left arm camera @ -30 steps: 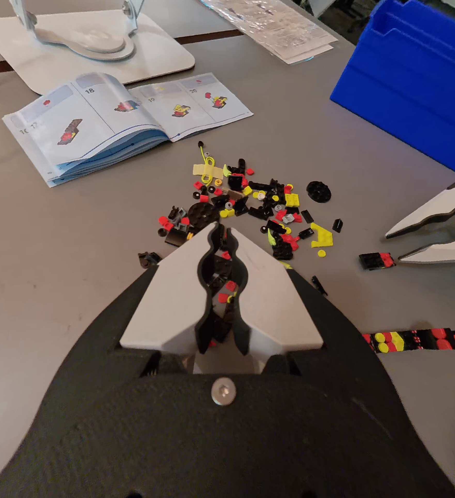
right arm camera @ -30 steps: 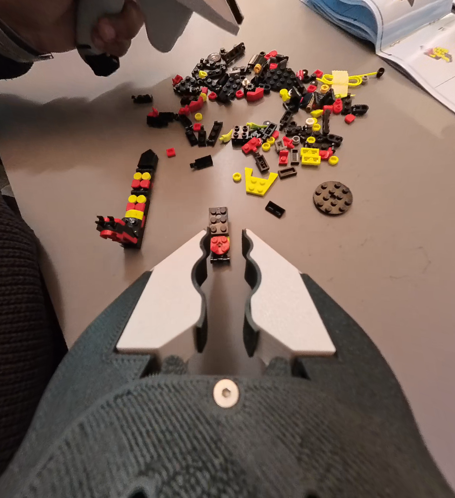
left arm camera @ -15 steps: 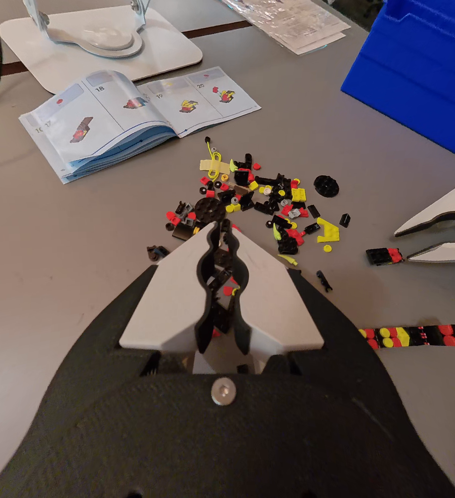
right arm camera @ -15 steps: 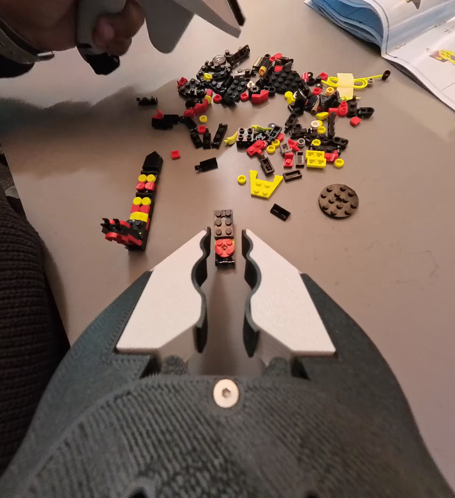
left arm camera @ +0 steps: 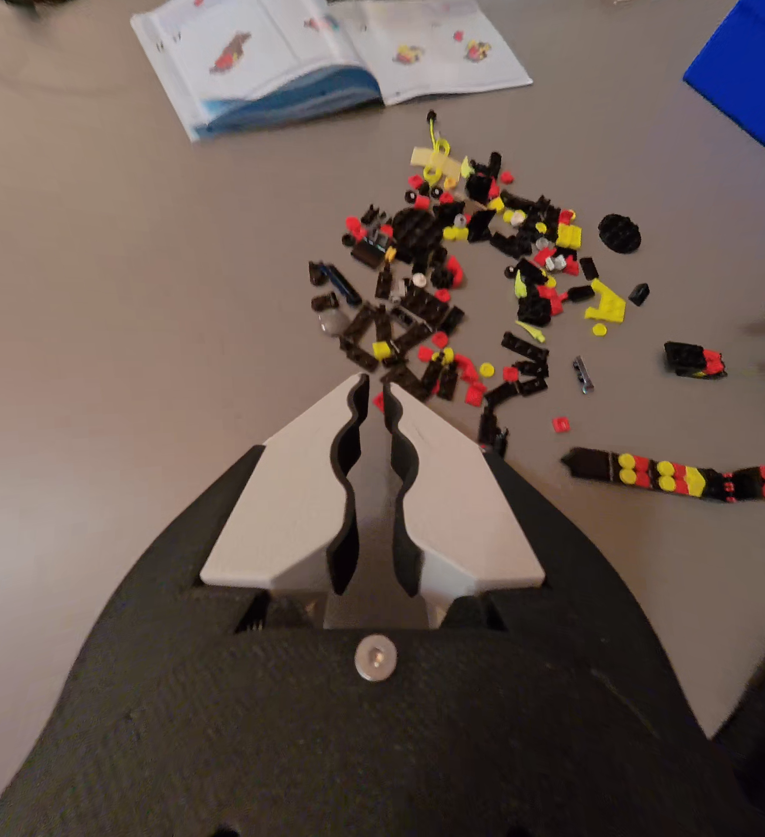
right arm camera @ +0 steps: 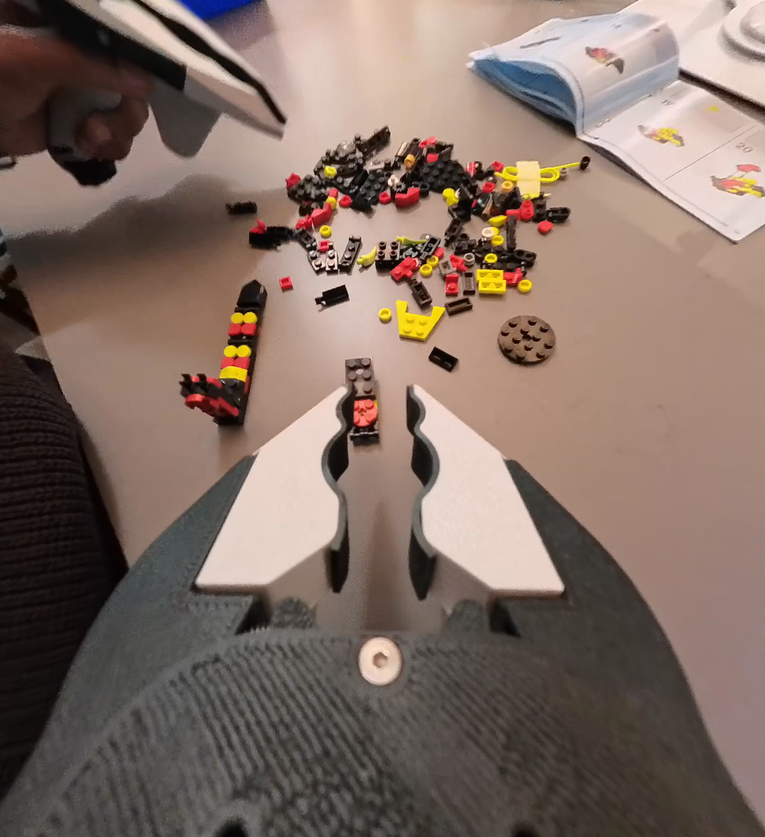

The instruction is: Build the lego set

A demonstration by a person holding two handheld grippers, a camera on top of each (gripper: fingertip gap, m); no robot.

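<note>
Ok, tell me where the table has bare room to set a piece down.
Bare table lies left of the loose brick pile, below the instruction booklet. Also bare right of the round black plate. Crowded in the pile itself.

A grey table [left arm camera: 99, 271] fills both views, with a blue bin [left arm camera: 752, 77] at its far edge.

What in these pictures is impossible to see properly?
- Left wrist view: the long striped model runs off the right edge; the right tongs are almost wholly cut off there.
- Left wrist view: the booklet is motion-blurred.
- Right wrist view: the small black-and-red assembly is partly hidden by a finger.
</note>
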